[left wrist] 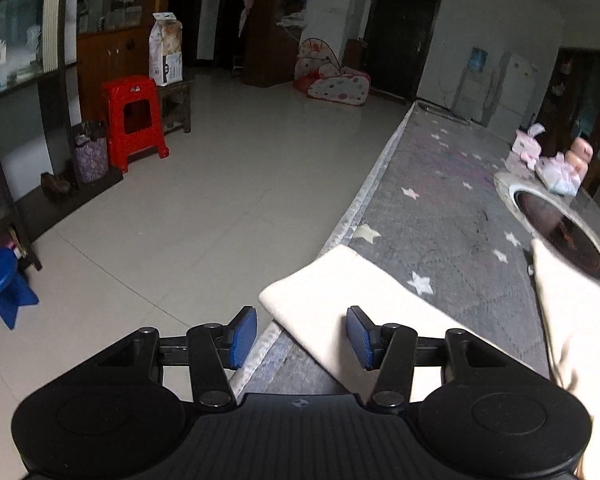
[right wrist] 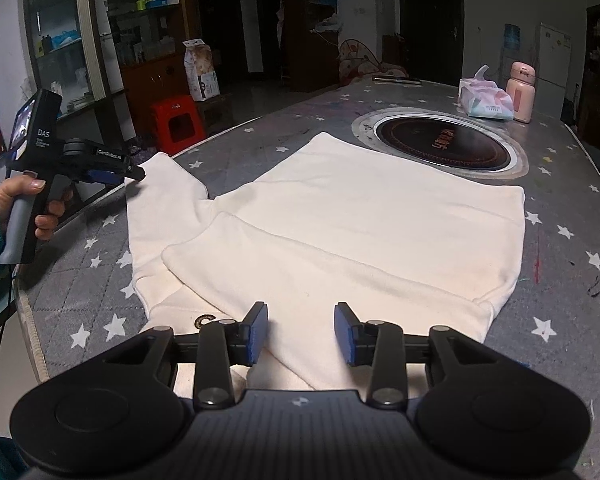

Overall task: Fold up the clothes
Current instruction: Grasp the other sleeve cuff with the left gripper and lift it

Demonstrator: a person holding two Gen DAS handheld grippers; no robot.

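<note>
Where your left wrist camera looks along its fingers, the left gripper [left wrist: 302, 336] stands released, its blue pads [left wrist: 245, 336] apart with nothing pinched between them. It sits over the near corner of the table [left wrist: 452, 208], which is covered in a grey cloth with white stars. One cream sleeve [left wrist: 340, 300] of the garment lies flat there, its end reaching past the table edge and running under your right-hand pad. More cream cloth shows blurred at the right edge of this view, just beside the round dark hob [left wrist: 560, 228] set into the tabletop. Beyond the table edge are the tiled floor and a red stool [left wrist: 134, 120].

From your right wrist camera, the cream garment [right wrist: 380, 220] lies spread on the table between you and the hob [right wrist: 444, 142], one sleeve [right wrist: 292, 264] folded across its body. The right gripper [right wrist: 301, 332] is also released, its pads parted just over the near hem and not pressing on the cloth. At the left, your hand [right wrist: 32, 204] holds the left gripper [right wrist: 138, 173] with its tip at the outstretched sleeve [right wrist: 160, 196]. A tissue pack [right wrist: 486, 100] and a pink bottle [right wrist: 520, 92] stand at the far side of the hob.
</note>
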